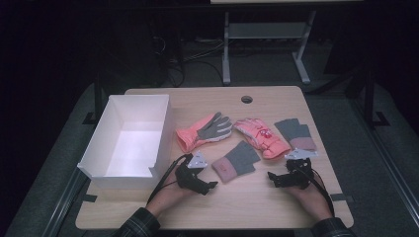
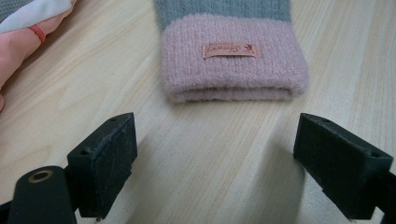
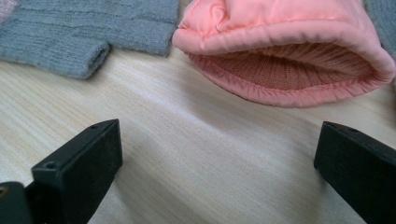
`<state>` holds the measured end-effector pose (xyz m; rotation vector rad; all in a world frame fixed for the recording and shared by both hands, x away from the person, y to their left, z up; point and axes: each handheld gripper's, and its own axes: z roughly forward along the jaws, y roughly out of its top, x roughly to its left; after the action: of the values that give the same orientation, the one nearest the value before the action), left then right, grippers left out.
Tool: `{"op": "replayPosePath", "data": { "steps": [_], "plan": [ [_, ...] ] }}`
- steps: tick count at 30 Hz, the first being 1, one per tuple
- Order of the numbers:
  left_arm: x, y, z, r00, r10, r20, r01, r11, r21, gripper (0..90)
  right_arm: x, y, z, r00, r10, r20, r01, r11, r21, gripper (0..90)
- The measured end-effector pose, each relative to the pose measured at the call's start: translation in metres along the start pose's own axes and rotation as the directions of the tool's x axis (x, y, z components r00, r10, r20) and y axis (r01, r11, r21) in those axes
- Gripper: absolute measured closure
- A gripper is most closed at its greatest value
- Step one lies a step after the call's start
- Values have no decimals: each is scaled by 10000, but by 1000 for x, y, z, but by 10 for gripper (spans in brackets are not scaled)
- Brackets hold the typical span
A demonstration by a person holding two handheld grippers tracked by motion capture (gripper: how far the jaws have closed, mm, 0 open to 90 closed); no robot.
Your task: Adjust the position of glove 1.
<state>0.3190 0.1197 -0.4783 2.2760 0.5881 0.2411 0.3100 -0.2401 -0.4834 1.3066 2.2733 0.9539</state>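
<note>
We hold the left gripper (image 2: 215, 163) jaws wide, empty, facing the grey-pink knit glove (image 2: 231, 60) (cuff toward us) | right gripper (image 3: 219, 172) jaws wide, empty, near the pink ski glove (image 3: 285, 51) | both gloves mid-table, right of the white box (image 1: 126, 143)

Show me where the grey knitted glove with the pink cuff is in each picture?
High view: the grey knitted glove lies at table centre, just right of the left gripper.
Left gripper view: top centre, its pink cuff with a small label faces the open jaws.
Right gripper view: its grey finger end sits top left.
Shared landmark: the pink padded glove, beside it in the high view and at top right in the right gripper view.
</note>
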Motion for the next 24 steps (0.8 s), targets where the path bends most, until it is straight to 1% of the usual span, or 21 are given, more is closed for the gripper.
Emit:
{"op": "replayPosePath", "data": {
  "steps": [10,11,12,13,15,17,20,22,23,24],
  "plan": [
    [0,0,0,10000,-17,-6,17,10000,-2,127,-1,-1,-1,10000,-8,-25,8,10000,1,6],
    [0,0,0,10000,-13,-7,13,10000,-1,127,-1,-1,-1,10000,-77,-49,77,10000,11,6],
    [0,0,0,10000,-15,-8,15,10000,-3,127,-2,-1,-3,10000,-36,4,36,9998,178,6],
    [0,0,0,10000,-15,-8,15,10000,-3,127,-2,-1,-3,10000,-36,4,36,9998,178,6],
    [0,0,-1,10000,-18,-14,18,10000,-3,127,-1,2,-6,9999,-16,115,8,9979,646,6],
    [0,-1,-1,10000,-26,-16,26,10000,-9,127,1,3,-8,9999,22,111,-30,9972,753,8],
    [0,-2,-2,10000,-17,-46,17,10000,27,127,2,4,-10,9999,-39,100,33,9978,664,8],
    [-1,2,-4,10000,8,-94,-4,9993,371,135,3,4,-10,10000,-74,47,71,9982,598,8],
    [-1,2,-4,9999,35,-103,-32,9993,370,135,2,4,-10,10000,-88,2,88,9983,583,8],
    [-1,7,-6,10000,-17,-69,19,9993,368,135,1,4,-10,10000,-68,-51,71,9984,554,8]
  ]
}}
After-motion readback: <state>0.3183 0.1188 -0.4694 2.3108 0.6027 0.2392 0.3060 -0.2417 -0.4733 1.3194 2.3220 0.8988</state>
